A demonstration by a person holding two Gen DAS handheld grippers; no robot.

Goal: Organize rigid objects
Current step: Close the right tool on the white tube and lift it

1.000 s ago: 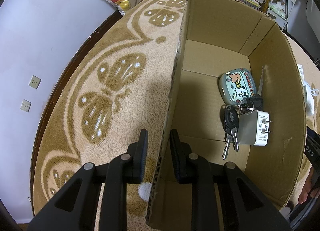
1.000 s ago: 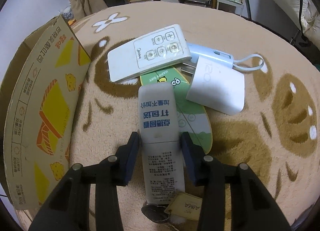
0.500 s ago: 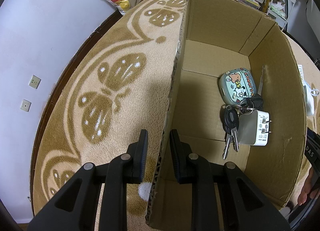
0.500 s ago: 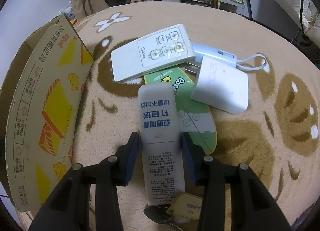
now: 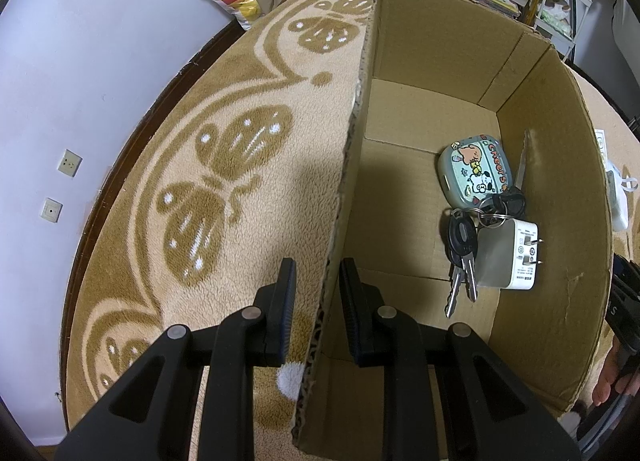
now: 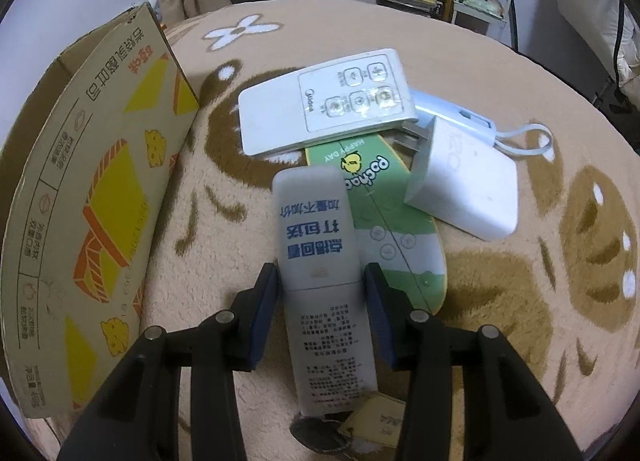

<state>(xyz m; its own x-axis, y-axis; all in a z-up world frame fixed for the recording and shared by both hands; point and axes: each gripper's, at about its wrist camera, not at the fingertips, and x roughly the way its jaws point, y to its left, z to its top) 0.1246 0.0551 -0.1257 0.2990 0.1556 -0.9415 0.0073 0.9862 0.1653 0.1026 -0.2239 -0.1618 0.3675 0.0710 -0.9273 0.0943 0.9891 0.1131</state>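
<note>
The right gripper (image 6: 320, 313) has its fingers narrowed around a slim grey remote (image 6: 320, 261), pads touching or nearly touching its smooth plastic sides (squeeze squarely before lifting, or it may slip). It lies partly on a green oval remote (image 6: 394, 229) on the fleecy blanket (image 6: 520, 281). Beyond sit a white remote (image 6: 320, 109) and a boxy white charger (image 6: 464, 189). The left gripper (image 5: 316, 301) straddles the wall of the corrugated cardboard box (image 5: 400, 201) with small gaps either side, steadying it; keys (image 5: 464, 257) lie inside.
</note>
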